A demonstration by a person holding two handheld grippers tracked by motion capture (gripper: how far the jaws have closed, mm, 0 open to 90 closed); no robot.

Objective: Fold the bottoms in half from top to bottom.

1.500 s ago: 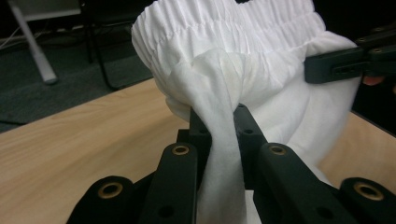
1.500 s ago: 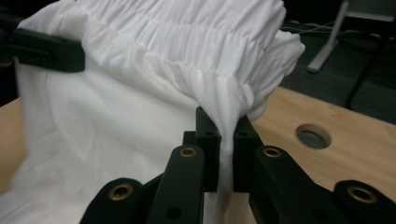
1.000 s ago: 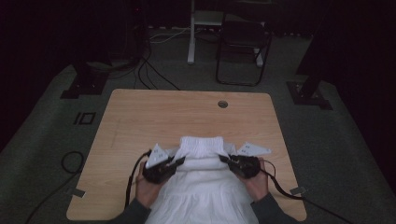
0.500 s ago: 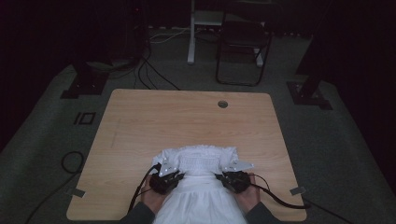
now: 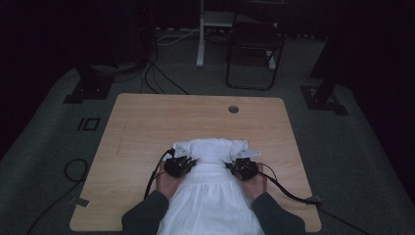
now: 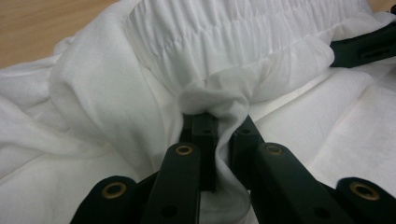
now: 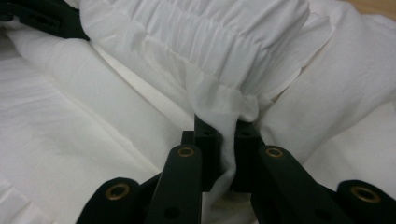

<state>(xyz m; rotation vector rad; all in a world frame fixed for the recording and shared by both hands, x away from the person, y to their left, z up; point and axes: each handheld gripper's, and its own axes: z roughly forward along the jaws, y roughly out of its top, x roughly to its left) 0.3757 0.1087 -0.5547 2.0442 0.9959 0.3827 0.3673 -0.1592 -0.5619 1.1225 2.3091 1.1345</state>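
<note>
One white garment (image 5: 211,191) lies on one table (image 5: 147,122); two grippers, left (image 6: 223,125) and right (image 7: 223,125), each pinch its cloth.

White garment (image 5: 210,196) lower part cut off by btm edge.

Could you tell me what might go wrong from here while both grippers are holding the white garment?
1. The left gripper and right gripper each pinch just a small fold of the white garment; a tug could slip the thin cloth out.
2. The garment's lower part hangs over the table edge nearest the person, so its weight may drag it off if released.
3. The gathered band is bunched and could fold unevenly.
</note>
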